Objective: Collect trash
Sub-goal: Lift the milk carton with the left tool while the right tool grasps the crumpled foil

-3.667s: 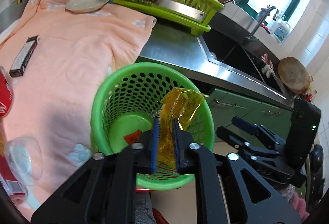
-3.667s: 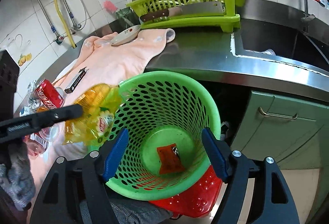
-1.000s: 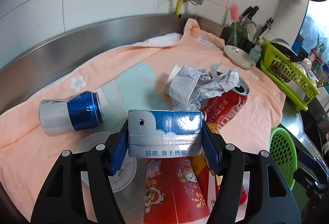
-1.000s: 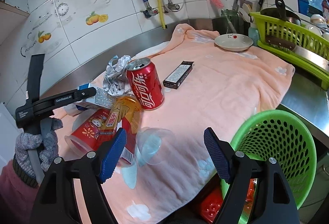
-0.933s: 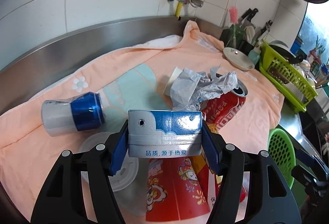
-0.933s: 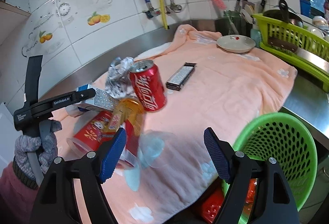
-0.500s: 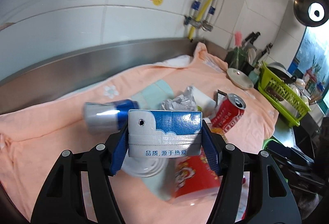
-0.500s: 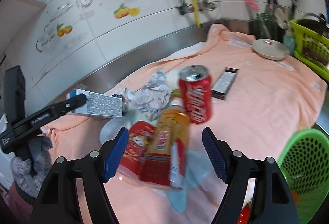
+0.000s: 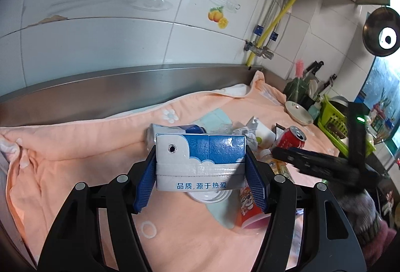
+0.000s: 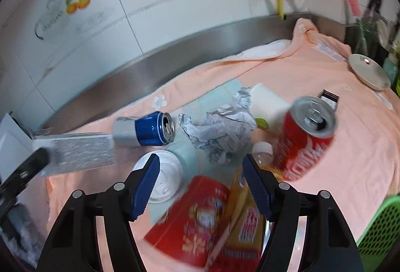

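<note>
milk carton | left tool still grasping it, lifted higher | right tool released, now over trash pile

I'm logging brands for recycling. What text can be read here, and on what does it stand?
"品质, 源于热爱": on the blue and white carton clamped in the left gripper.
Carton's stamped digits: too faint to read.
Red can: white script, blurred.
Red cup and yellow packet: print blurred.
Wall tile lettering: blurred.
</note>
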The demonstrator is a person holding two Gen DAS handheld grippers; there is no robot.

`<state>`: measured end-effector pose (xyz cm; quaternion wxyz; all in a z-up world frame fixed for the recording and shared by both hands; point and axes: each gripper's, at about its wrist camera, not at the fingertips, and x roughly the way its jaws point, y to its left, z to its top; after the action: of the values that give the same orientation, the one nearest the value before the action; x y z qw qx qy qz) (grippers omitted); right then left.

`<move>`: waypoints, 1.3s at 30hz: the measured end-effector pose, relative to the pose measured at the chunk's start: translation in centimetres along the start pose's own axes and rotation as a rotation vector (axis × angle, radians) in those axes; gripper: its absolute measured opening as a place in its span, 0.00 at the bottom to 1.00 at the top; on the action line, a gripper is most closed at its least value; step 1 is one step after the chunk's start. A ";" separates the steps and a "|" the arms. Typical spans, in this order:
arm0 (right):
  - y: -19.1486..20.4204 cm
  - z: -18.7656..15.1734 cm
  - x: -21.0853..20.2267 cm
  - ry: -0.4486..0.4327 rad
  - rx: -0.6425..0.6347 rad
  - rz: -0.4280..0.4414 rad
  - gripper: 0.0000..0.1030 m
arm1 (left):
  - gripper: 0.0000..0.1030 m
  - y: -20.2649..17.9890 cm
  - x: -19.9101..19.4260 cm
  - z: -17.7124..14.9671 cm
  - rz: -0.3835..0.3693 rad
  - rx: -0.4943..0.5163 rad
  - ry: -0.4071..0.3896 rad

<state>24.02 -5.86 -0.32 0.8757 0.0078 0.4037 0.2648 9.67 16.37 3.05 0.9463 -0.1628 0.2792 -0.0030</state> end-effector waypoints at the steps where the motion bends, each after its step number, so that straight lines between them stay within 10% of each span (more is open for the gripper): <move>1: 0.1 0.2 0.5 0.007 -0.007 -0.006 0.64 | 0.62 0.2 -0.2 0.0 -0.002 -0.003 -0.003; 15: 4.0 2.5 5.9 0.074 -0.153 -0.030 0.47 | 0.62 1.3 -0.5 -0.2 -0.003 -0.023 -0.008; 24: 3.8 2.4 5.1 0.033 -0.116 -0.020 0.01 | 0.62 1.2 -0.8 -0.2 -0.006 -0.018 -0.011; 30: 4.3 2.9 3.9 0.026 -0.150 0.007 0.06 | 0.62 1.0 -1.3 0.0 -0.009 -0.025 -0.025; 32: 4.4 3.0 4.6 0.060 -0.157 0.001 0.38 | 0.62 0.9 -1.2 0.0 -0.008 -0.023 -0.024; 34: 4.7 2.9 5.0 0.062 -0.186 -0.029 0.49 | 0.62 1.0 -1.1 0.0 -0.013 -0.024 -0.020; 39: 5.1 3.2 6.7 0.113 -0.231 -0.055 0.37 | 0.62 1.0 -0.8 -0.1 -0.016 -0.021 -0.012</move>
<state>27.51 2.27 -1.71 0.8535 -0.1189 0.4192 0.2856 8.84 17.36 3.04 0.9461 -0.1751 0.2722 -0.0069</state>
